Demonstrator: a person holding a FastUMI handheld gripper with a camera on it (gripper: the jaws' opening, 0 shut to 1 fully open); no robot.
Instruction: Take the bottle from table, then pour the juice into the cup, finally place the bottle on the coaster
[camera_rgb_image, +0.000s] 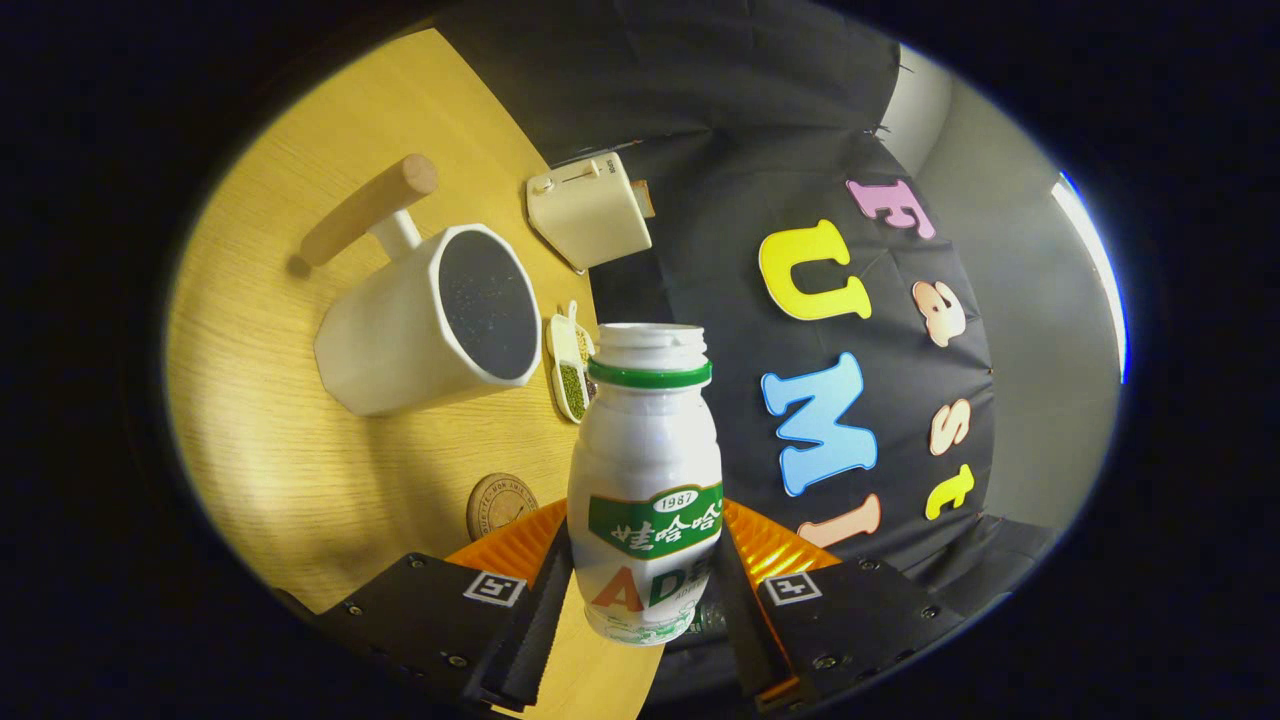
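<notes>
- The bottle (646, 480) sits between the fingers of the gripper (640, 590), its open mouth pointing away toward twelve o'clock, lifted off the table (260, 440).
- It is a small white plastic bottle with a green neck ring and a green label band, cap off.
- Both fingers are clamped on its lower body, one on each side.
- The white cup (425, 320) lies at about ten o'clock from the bottle, and the round coaster (497, 505) at nine o'clock, near the left finger.
</notes>
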